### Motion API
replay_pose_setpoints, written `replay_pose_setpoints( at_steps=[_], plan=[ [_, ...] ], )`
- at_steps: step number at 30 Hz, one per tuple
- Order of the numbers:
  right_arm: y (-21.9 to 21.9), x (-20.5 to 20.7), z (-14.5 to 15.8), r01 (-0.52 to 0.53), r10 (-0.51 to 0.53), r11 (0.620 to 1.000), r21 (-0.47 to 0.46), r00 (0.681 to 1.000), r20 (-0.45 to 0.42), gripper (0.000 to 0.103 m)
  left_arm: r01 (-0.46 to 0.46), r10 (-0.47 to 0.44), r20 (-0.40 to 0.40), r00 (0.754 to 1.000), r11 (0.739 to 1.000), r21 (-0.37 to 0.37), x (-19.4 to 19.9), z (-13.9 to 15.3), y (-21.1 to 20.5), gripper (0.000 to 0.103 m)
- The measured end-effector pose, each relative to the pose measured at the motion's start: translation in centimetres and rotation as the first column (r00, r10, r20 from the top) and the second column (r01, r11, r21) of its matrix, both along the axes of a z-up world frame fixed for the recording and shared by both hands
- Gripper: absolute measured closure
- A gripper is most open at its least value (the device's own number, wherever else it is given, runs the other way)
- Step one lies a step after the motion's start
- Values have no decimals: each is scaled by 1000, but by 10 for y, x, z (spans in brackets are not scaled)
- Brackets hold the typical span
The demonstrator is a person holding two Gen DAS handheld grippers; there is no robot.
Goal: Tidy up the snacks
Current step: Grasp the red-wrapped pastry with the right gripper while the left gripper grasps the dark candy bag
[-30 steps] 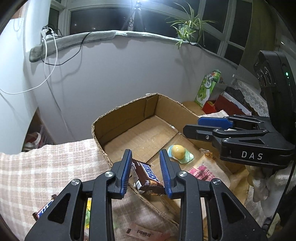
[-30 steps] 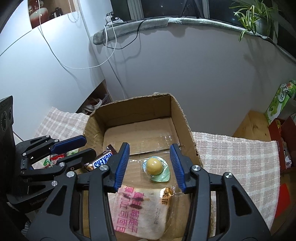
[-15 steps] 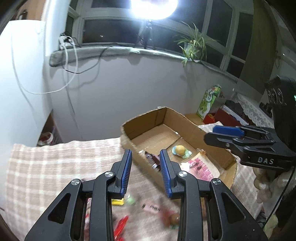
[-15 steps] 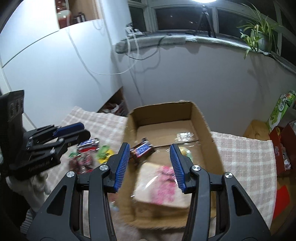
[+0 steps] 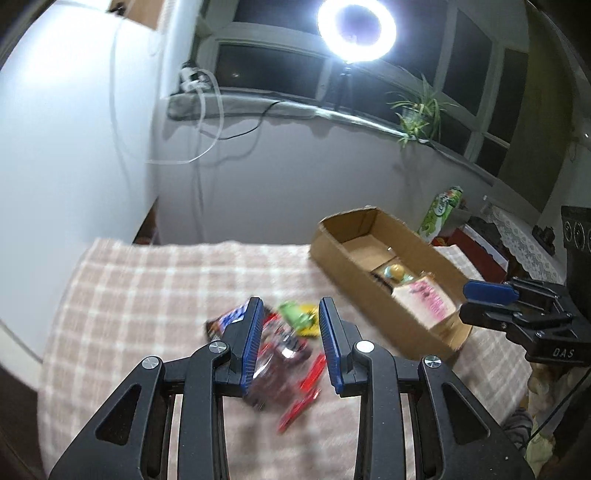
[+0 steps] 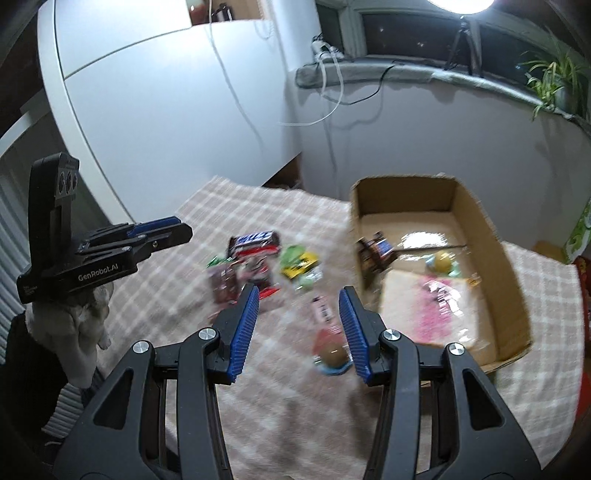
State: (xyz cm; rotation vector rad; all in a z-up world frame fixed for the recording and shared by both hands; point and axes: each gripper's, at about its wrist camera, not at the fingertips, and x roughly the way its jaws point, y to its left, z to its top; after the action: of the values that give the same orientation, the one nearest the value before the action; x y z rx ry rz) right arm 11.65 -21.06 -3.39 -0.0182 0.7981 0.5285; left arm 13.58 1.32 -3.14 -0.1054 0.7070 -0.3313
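Observation:
A cardboard box (image 6: 513,266) stands on the checked cloth; it also shows in the left wrist view (image 5: 347,258). Inside it lie a Snickers bar (image 6: 375,249), a yellow ball sweet on a green wrapper (image 6: 441,262) and a pink-printed packet (image 6: 439,306). Loose snacks lie in a blurred pile (image 6: 258,266) left of the box, with another Snickers bar (image 6: 255,240) on top. My left gripper (image 5: 291,332) is open and empty above the pile (image 5: 284,339). My right gripper (image 6: 299,317) is open and empty above a small round snack (image 6: 330,354).
The checked cloth (image 5: 147,295) covers the table up to a white wall (image 6: 166,110). A green carton (image 5: 441,212) and red items stand beyond the box. A ring light (image 5: 356,29) shines above the window sill with a plant (image 5: 421,110).
Both grippers have pulled back and up from the box. The left one let go of the Snickers bar, which now lies in the box. The loose pile has come into view.

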Motion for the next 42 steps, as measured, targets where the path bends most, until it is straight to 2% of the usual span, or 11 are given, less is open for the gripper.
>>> replay_pose_setpoints(
  at_steps=[3, 12, 16, 22, 30, 38, 40, 42],
  plan=[
    [11, 3, -9, -24, 24, 1000, 3, 999, -31, 56, -26, 25, -25, 999, 999, -23, -10, -10, 12, 65],
    [50, 36, -33, -83, 80, 996, -19, 986, -144, 56, -66, 51, -134, 990, 991, -113, -26, -48, 24, 65],
    [69, 56, -41, -116, 106, 993, -37, 973, -207, 56, -68, 42, -181, 983, 987, -144, -23, -62, 21, 65],
    [93, 84, -55, -133, 108, 989, -65, 950, -293, 56, -71, 34, -211, 977, 983, -170, -13, -72, 17, 65],
    [108, 104, -76, -128, 97, 990, -57, 920, -379, 56, -85, 41, -244, 969, 982, -171, 0, -83, 13, 65],
    [113, 114, -87, -118, 76, 989, -84, 915, -395, 56, -92, 51, -251, 967, 984, -156, 7, -89, 11, 65],
    [113, 117, -92, -115, 71, 990, -84, 911, -407, 63, -94, 53, -251, 966, 984, -154, 8, -89, 11, 65],
    [112, 118, -96, -114, 73, 991, -74, 905, -420, 64, -96, 55, -252, 966, 984, -150, 9, -89, 10, 64]
  ],
)
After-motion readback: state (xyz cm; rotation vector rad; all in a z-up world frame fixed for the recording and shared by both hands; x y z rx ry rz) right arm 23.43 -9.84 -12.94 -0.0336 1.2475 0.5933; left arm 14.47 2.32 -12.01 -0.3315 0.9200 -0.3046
